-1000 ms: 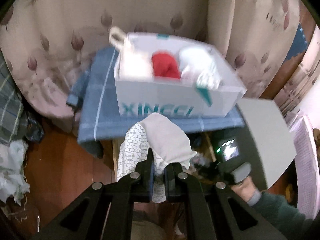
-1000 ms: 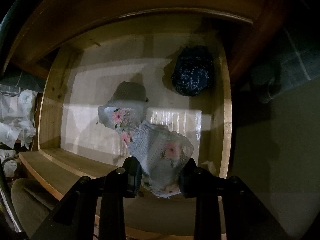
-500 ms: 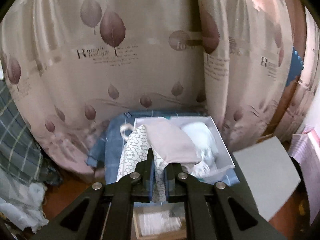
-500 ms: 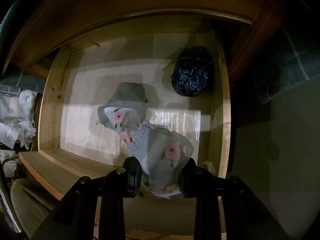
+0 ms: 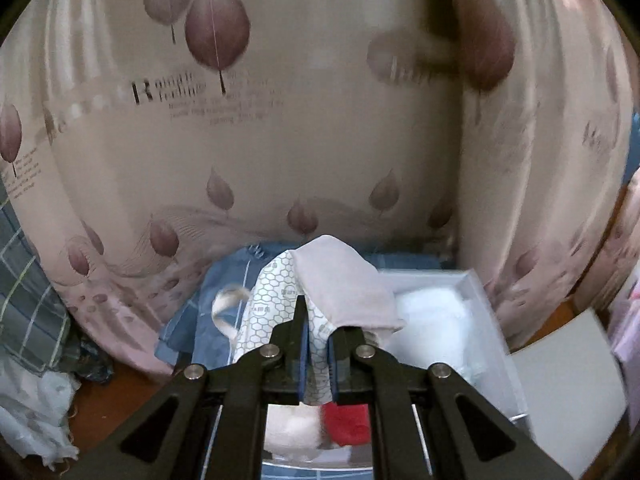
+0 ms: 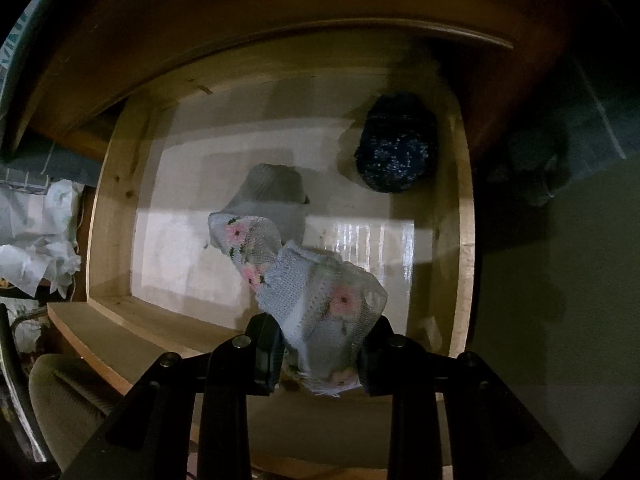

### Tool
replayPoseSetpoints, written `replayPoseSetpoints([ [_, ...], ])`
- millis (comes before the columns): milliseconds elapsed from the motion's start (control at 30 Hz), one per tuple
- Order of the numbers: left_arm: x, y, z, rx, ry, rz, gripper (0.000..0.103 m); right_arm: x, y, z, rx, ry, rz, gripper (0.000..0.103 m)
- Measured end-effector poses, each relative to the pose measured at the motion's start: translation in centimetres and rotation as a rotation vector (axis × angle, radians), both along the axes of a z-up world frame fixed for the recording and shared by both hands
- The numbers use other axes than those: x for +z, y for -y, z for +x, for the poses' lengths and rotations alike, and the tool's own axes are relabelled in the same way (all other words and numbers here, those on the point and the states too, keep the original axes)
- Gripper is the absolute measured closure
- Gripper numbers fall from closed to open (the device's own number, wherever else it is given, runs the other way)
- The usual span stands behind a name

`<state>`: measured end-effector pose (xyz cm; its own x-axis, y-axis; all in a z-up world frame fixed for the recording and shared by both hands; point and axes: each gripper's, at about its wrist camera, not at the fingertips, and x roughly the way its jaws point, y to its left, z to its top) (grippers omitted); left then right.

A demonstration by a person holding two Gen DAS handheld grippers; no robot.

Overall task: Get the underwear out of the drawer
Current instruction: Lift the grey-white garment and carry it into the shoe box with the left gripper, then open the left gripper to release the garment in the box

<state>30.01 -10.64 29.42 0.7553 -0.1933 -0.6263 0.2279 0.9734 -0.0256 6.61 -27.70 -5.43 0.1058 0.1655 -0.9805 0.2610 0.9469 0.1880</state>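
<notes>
While both grippers held cloth | left gripper [image 5: 318,354] clamped honeycomb-print white-and-grey underwear [image 5: 316,292] above white cardboard box [image 5: 476,284] | right gripper [image 6: 320,354] gripped floral grey mesh underwear [image 6: 320,300] over wooden drawer [image 6: 464,240] | risk: trailing mesh might snag drawer's front edge

My left wrist camera looks forward and slightly down along its black fingers at a beige leaf-printed curtain [image 5: 320,140], close above a white open box [image 5: 476,292]. My right wrist camera faces steeply down into a pale wooden drawer [image 6: 464,220], near. The views share nothing.
</notes>
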Motion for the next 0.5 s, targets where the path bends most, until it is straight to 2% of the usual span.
replayPoseSetpoints([
  [133,-4.6,0.7,1.1,0.027,-0.089,0.056,0.096,0.0,0.1,0.1,-0.001,0.0,0.002,0.076],
  [233,-6.7,1.0,1.2,0.038,-0.127,0.102,0.095,0.0,0.0,0.0,0.001,0.001,0.005,0.076],
  [400,-9.0,0.9,0.9,0.049,-0.177,0.124,0.095,0.0,-0.1,0.0,0.004,-0.001,0.0,0.076],
  [500,-9.4,0.7,0.9,0.057,-0.19,0.103,0.093,0.0,-0.1,0.0,0.003,-0.001,-0.002,0.076],
])
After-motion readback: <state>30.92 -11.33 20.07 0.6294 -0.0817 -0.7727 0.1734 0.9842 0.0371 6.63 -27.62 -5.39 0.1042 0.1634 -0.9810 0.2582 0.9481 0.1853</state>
